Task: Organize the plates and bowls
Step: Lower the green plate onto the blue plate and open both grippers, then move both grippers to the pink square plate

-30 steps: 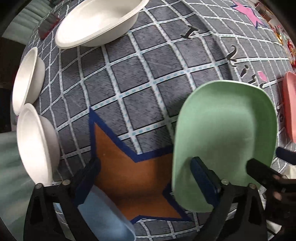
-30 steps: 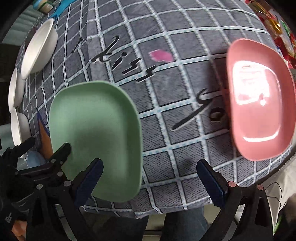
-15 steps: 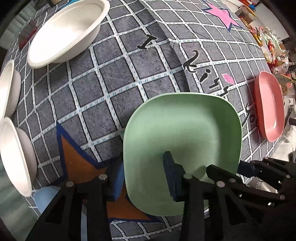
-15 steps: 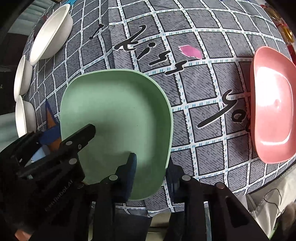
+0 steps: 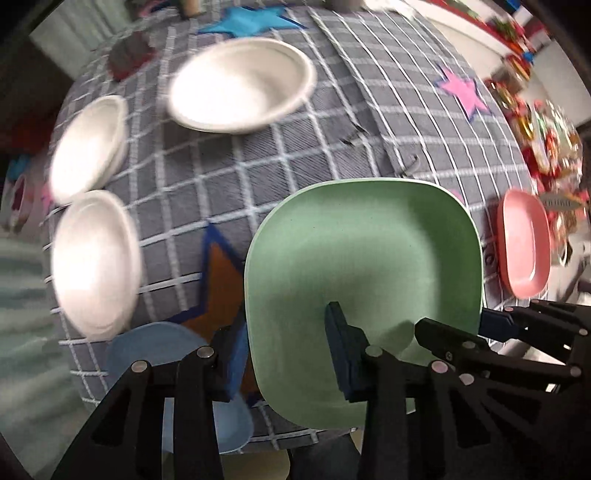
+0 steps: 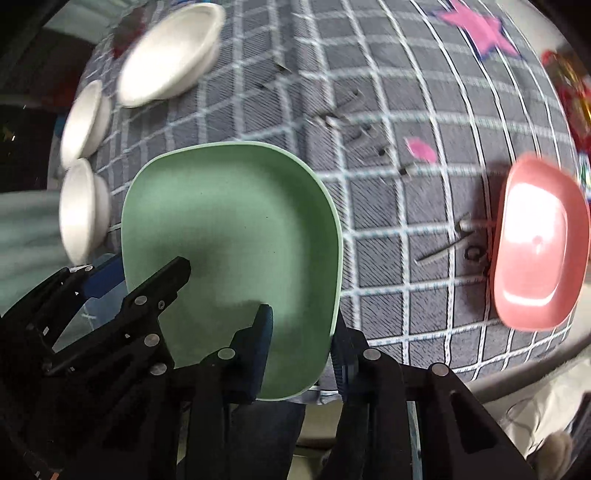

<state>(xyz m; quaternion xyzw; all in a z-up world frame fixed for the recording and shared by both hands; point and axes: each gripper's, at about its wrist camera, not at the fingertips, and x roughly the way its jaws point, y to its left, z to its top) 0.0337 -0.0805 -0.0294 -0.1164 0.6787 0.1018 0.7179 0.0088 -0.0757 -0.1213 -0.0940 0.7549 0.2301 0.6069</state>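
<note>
We hold the green plate (image 5: 364,266) by its near edge with both tools at once, above the near side of the checked grey tablecloth (image 5: 266,158). Our left gripper (image 5: 284,354) is clamped on the plate's near-left rim, one blue pad on the plate's inner face and the other under the edge; our right gripper (image 6: 299,343) bites the near-right rim the same way — one finger inside the dish, one outside. In the left wrist view the right tool's black linkage comes in from the right edge and overlaps the plate's corner. Just beside the plate's left edge lies the brown star (image 5: 221,280) printed on the cloth, and nearer still a pale blue plate (image 5: 155,343) sits at the table's edge, partly behind our left fingers. Three white bowls (image 5: 240,85) stand well apart from the green plate along the left and far side, all blurred. Off to the right a pink plate (image 6: 535,243) rests flat near the cloth's right edge, with a pink star (image 6: 480,29) beyond it.
</note>
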